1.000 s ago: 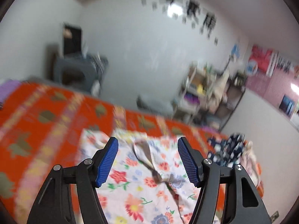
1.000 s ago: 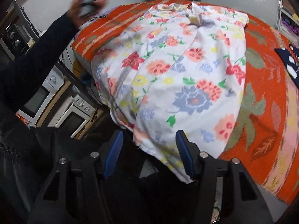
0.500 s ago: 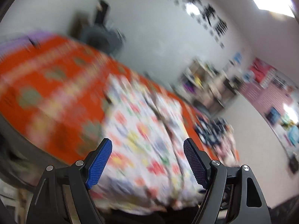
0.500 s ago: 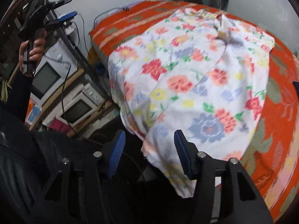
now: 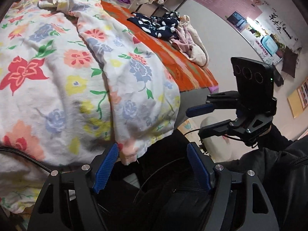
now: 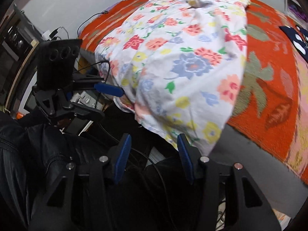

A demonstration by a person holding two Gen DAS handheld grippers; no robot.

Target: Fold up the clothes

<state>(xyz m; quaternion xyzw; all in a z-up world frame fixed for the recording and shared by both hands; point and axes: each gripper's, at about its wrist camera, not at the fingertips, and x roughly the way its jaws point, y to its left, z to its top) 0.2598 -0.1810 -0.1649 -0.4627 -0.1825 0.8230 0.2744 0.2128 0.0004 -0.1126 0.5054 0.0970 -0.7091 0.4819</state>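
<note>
- The floral garment [image 5: 80, 73] fills the left of the frame, draped over the orange bedspread [image 5: 173, 61], hem overhanging.
- Left gripper [image 5: 152, 165], bottom centre: fingers apart, hem corner beside its left pad.
- Right gripper [image 6: 154, 154], bottom centre: fingers apart, gripping nothing.
- Upper centre: navy polka-dot cloth [image 5: 156, 26] and pink clothing [image 5: 190, 42].

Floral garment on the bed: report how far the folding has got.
Done: the floral garment lies spread flat on the orange bedspread, its lower hem hanging over the edge. No fold is visible yet.
In hand: nothing. The left gripper and right gripper are both open, positioned at the hanging hem.
Left: grasping the hem, every fold, and the navy spotted garment and pink garment beyond.
</note>
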